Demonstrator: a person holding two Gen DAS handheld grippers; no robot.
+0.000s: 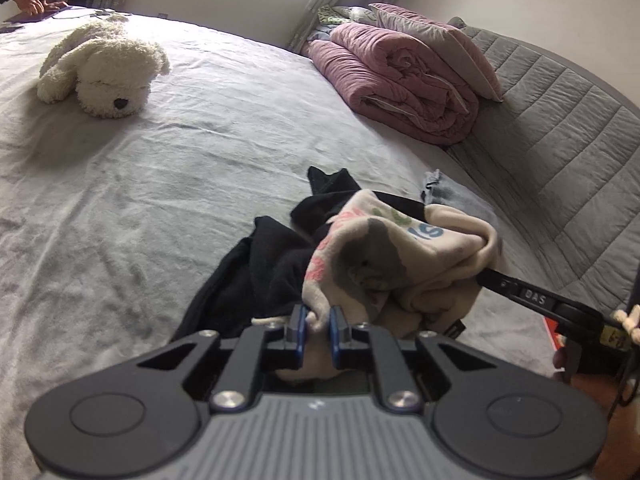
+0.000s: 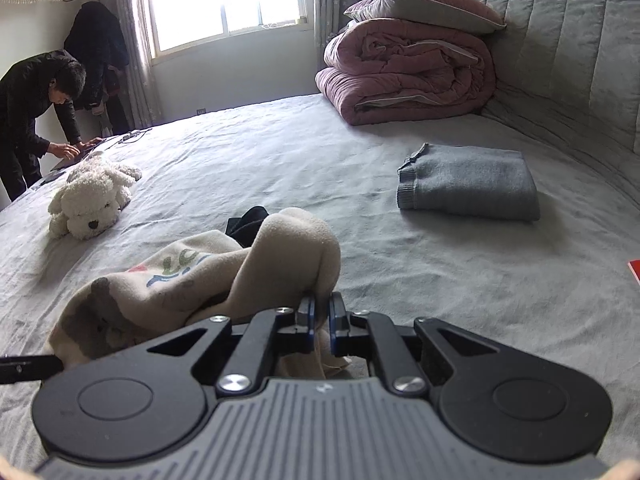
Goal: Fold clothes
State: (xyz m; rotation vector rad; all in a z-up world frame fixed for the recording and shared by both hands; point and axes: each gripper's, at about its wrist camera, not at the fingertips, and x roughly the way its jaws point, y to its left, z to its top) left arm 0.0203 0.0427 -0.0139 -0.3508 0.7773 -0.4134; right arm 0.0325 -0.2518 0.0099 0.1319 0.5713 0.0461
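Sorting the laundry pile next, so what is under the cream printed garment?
Black clothing lies on the bed beneath the cream garment, which the left gripper and right gripper both pinch. How many black pieces there are is hidden.

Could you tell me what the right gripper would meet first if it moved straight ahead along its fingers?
The right gripper is already shut on the cream garment, whose bunched fold rises directly ahead. Beyond that lies bare grey bedsheet; depth is uncertain.
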